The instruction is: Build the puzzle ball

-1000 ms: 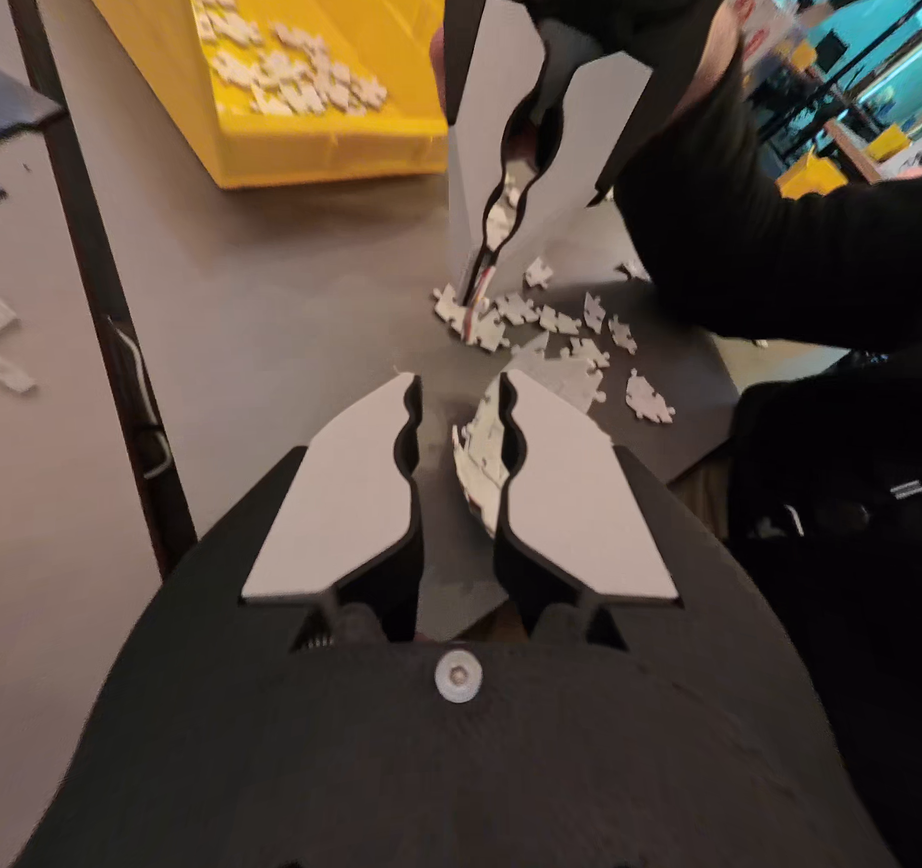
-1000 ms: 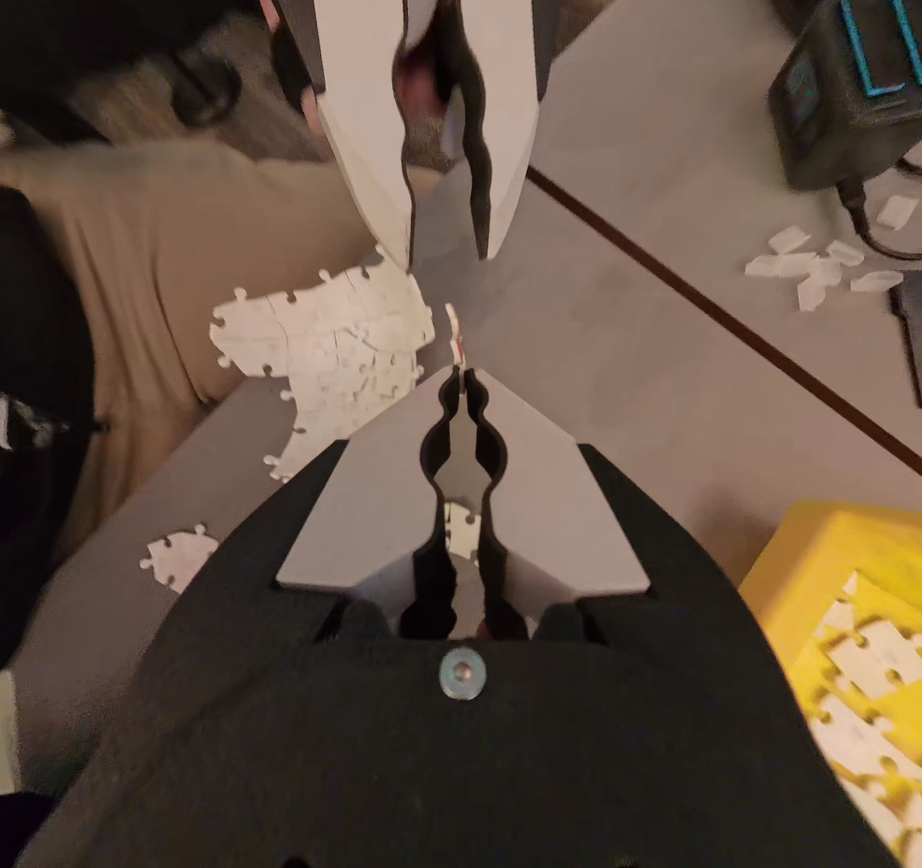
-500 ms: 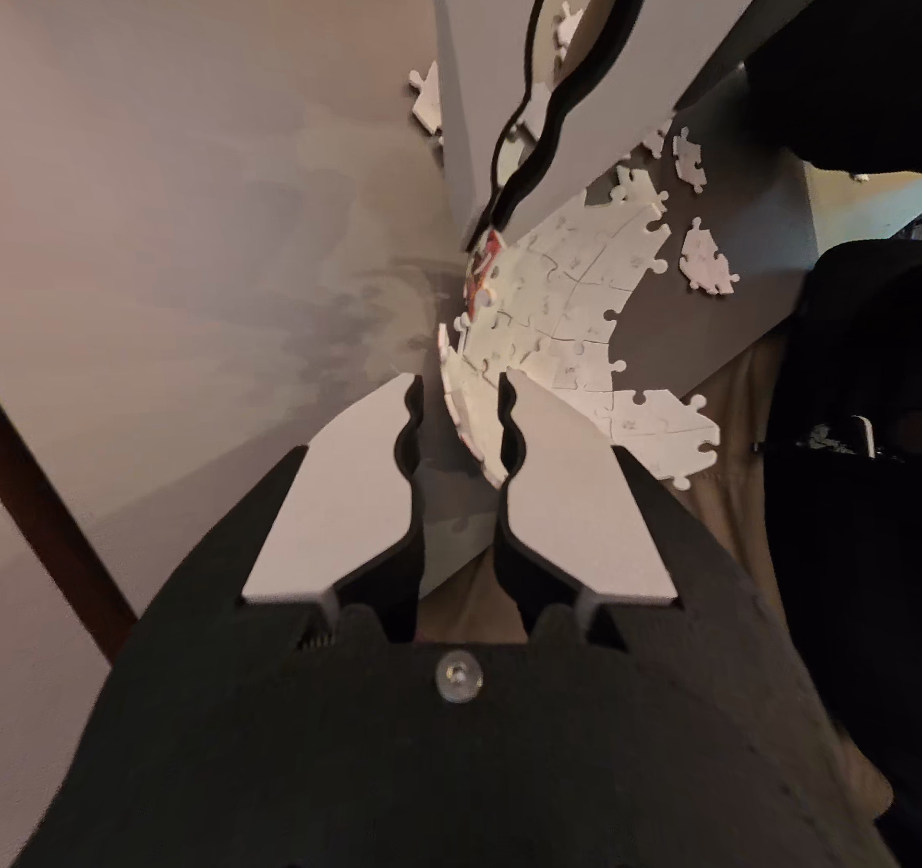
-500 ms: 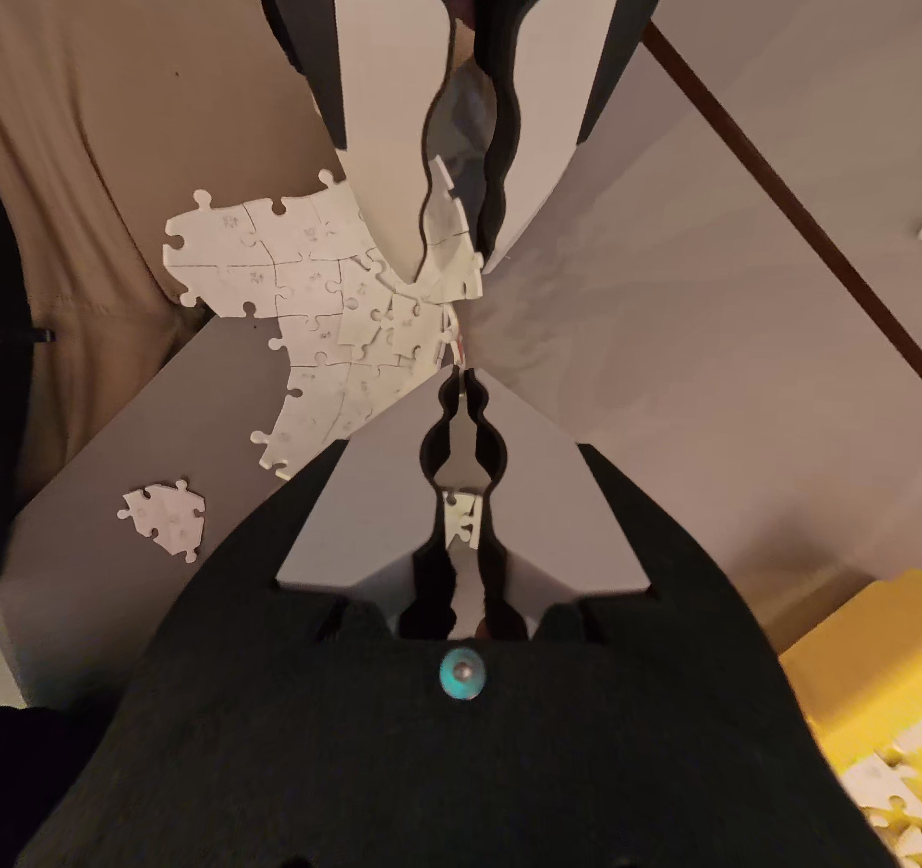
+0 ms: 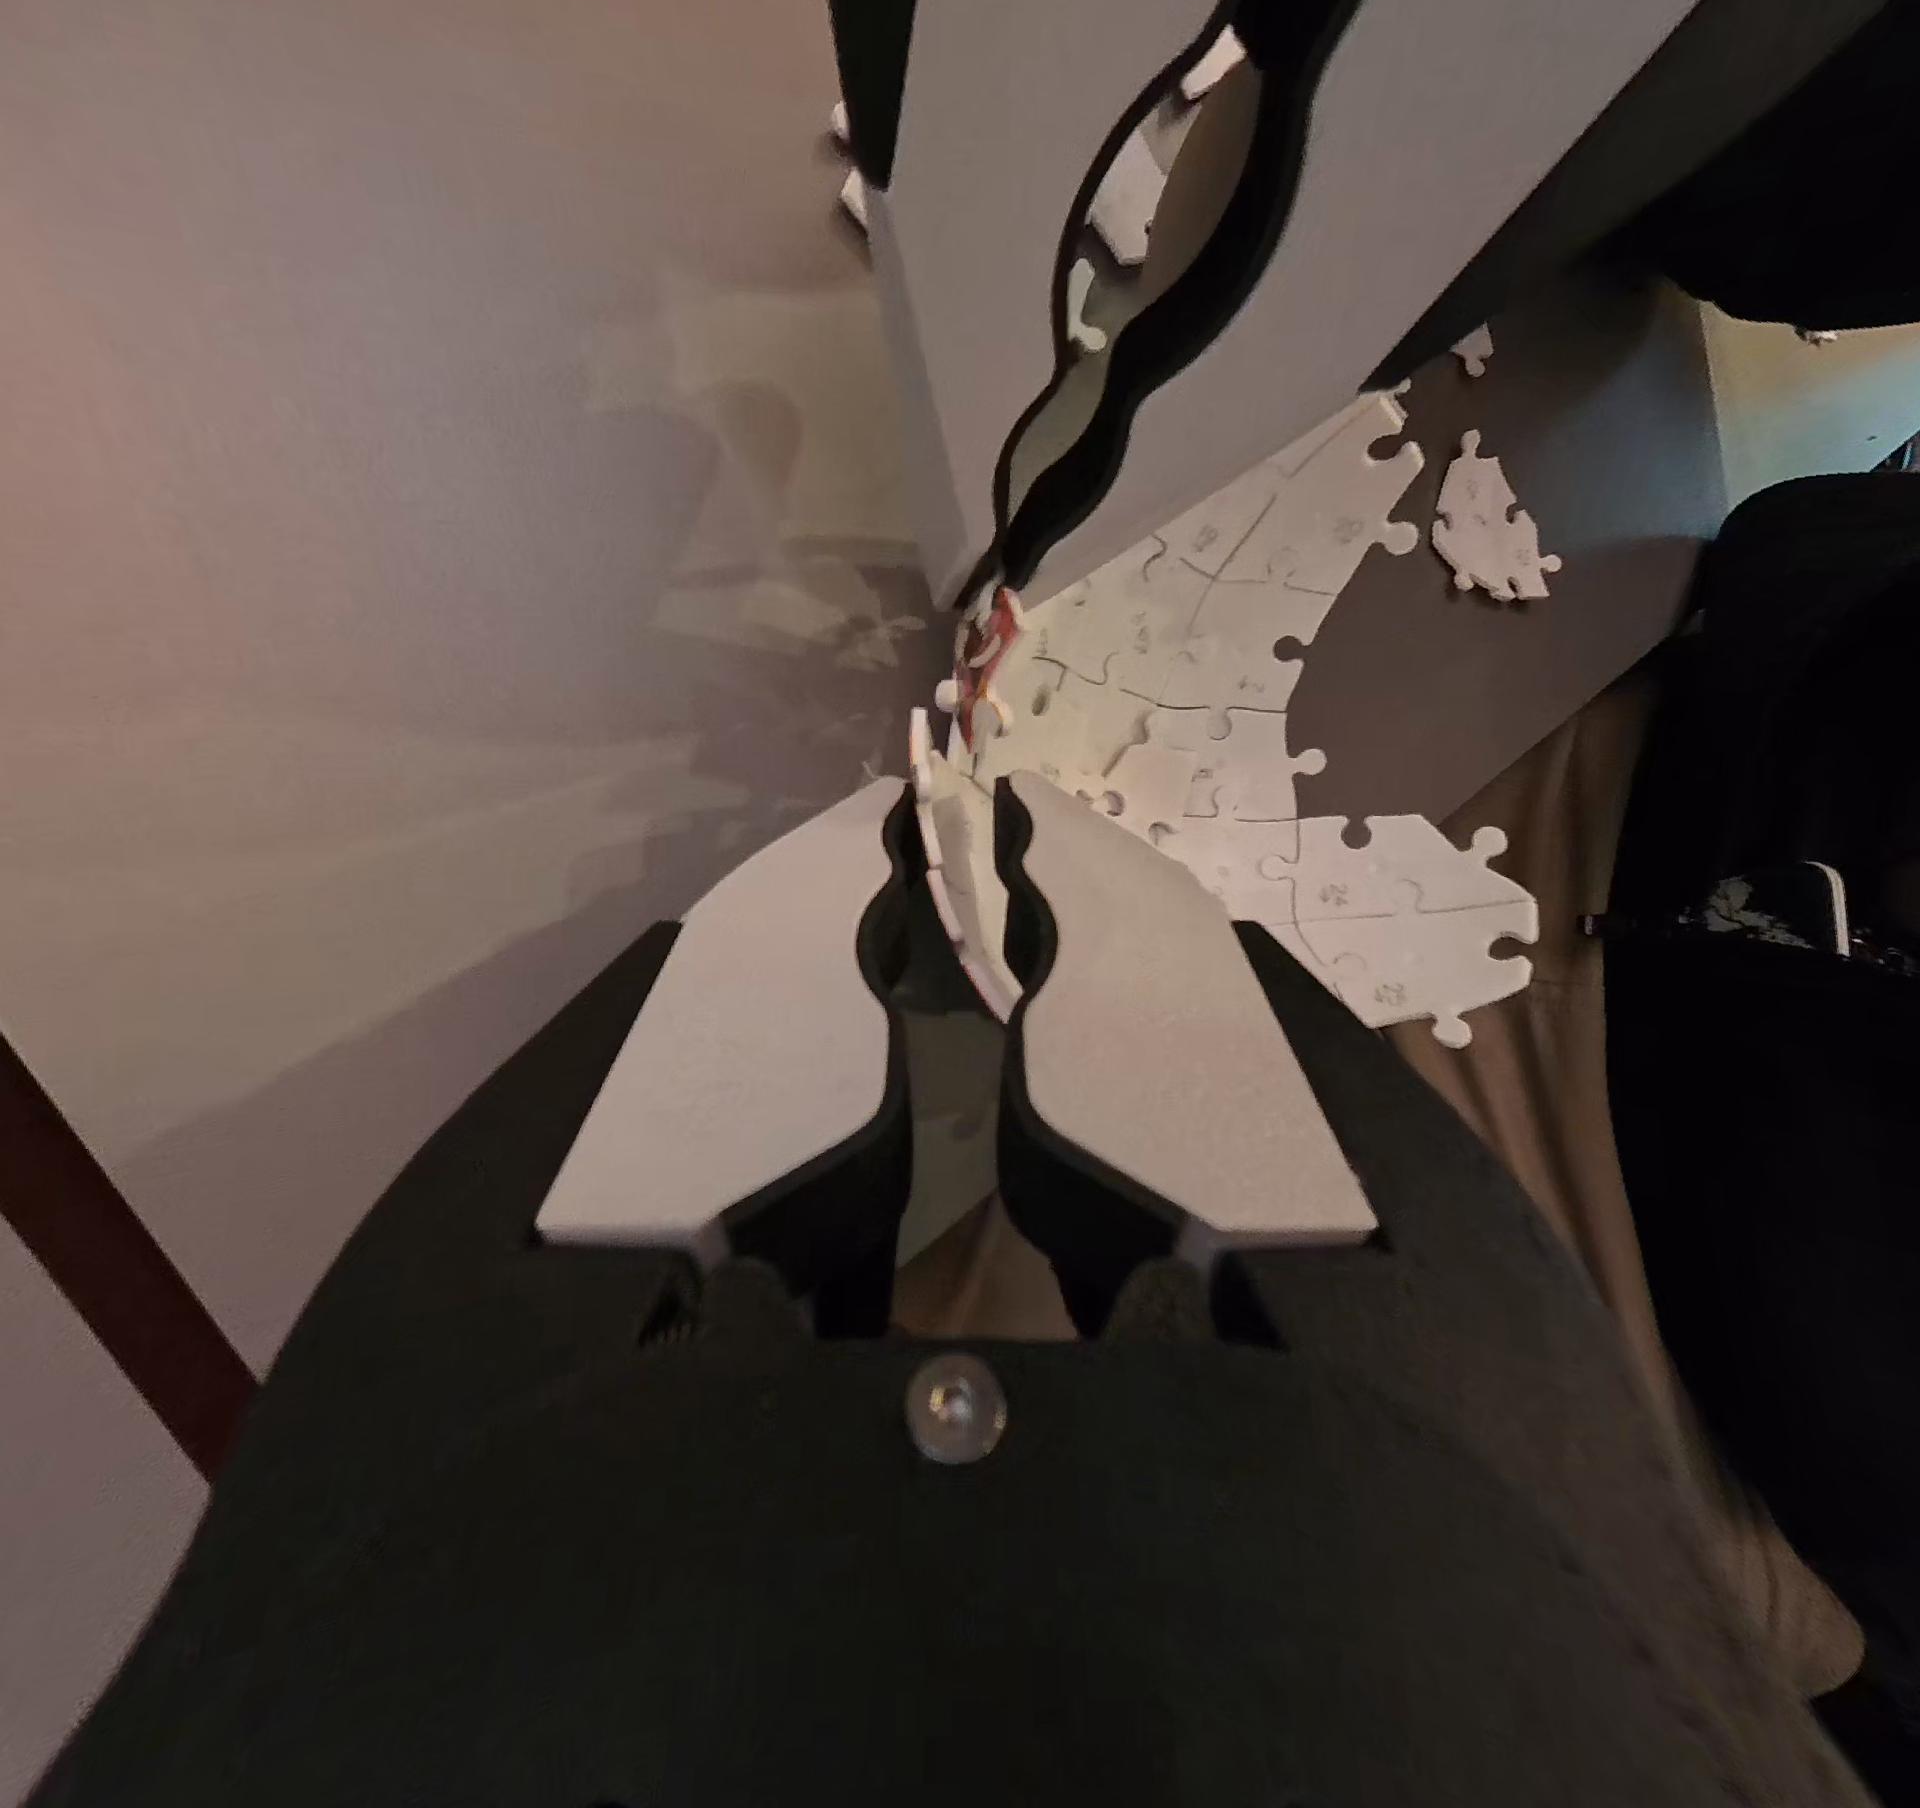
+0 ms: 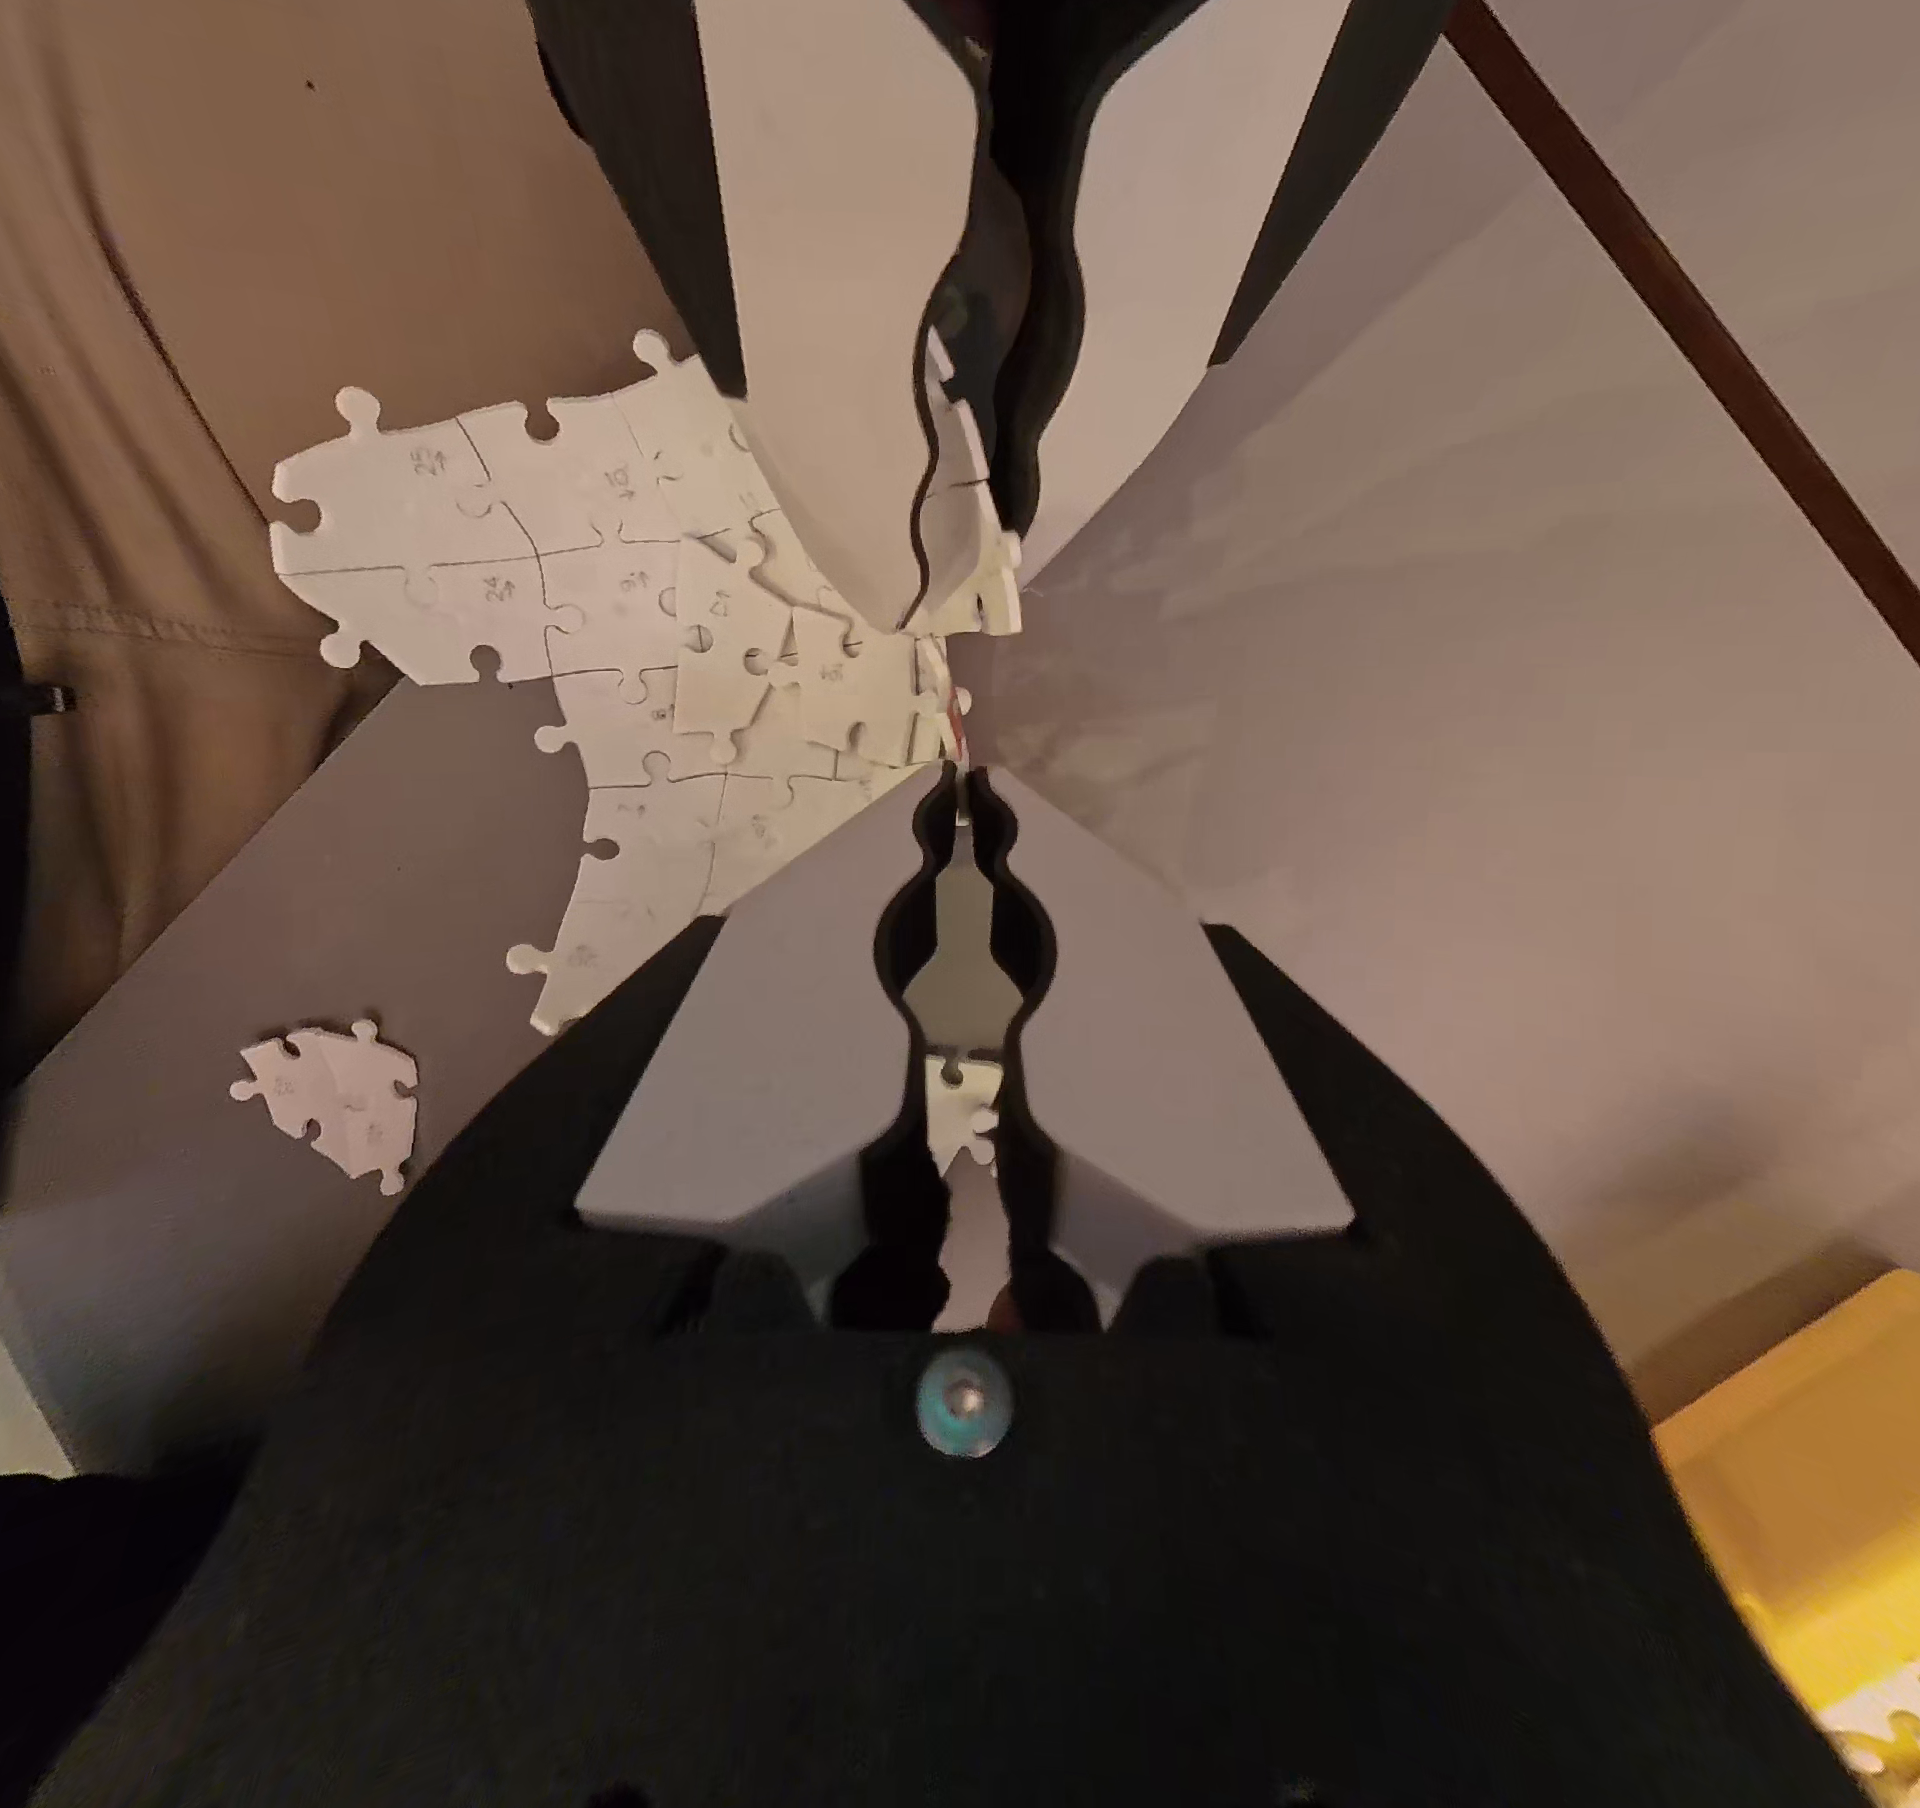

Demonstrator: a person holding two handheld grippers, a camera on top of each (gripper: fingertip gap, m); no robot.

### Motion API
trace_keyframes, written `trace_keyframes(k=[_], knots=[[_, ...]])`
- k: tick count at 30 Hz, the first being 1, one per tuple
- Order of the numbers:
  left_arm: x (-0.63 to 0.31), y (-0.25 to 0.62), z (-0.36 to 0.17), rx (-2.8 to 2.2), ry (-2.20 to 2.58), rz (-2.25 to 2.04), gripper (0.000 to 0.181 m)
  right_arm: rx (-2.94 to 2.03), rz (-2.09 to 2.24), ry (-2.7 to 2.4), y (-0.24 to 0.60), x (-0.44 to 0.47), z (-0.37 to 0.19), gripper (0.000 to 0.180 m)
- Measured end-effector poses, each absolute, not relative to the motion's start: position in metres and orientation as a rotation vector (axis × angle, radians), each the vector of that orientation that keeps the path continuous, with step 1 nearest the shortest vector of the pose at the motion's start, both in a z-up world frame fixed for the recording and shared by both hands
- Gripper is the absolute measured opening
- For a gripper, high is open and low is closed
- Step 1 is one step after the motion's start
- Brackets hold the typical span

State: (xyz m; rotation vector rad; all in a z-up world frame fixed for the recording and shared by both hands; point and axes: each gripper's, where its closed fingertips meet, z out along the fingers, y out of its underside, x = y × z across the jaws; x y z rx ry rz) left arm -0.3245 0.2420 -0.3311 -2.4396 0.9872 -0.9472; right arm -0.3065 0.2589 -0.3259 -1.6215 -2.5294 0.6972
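You have a curved sheet of joined puzzle pieces (image 5: 1226,719) built, and both grippers are working on it above the desk (image 5: 416,408). Your left gripper (image 5: 951,802) is clamped on the sheet's edge, the rim running between its fingers. Your right gripper (image 6: 961,782) is pinched shut on a single small piece (image 6: 954,719) with a red printed face, which it holds against the sheet's near edge. Whether its tabs have seated I cannot tell.

By my reading you are early to midway: the sheet is only a part of a shell, nowhere near a closed ball. A small joined cluster (image 6: 332,1098) lies loose on the desk, more loose pieces show behind the right gripper, and a yellow bin (image 6: 1808,1446) sits at the corner.
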Motion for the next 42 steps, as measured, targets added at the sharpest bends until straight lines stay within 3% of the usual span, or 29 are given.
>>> trace_keyframes(k=[16,26,42], knots=[[-0.3205,0.2438,-0.3298,-2.418,1.005,-0.936,0.016,-1.765,0.698,-2.465,0.2616,-0.3086,-0.3277,0.003],[-0.3188,0.2451,-0.3291,-2.41,0.997,-0.941,0.013,-1.825,0.666,-2.441,0.2631,-0.3096,-0.3329,0.013],[-0.3163,0.2434,-0.3283,-2.404,0.992,-0.97,0.018,-1.901,0.677,-2.408,0.2607,-0.3108,-0.3339,0.01]])
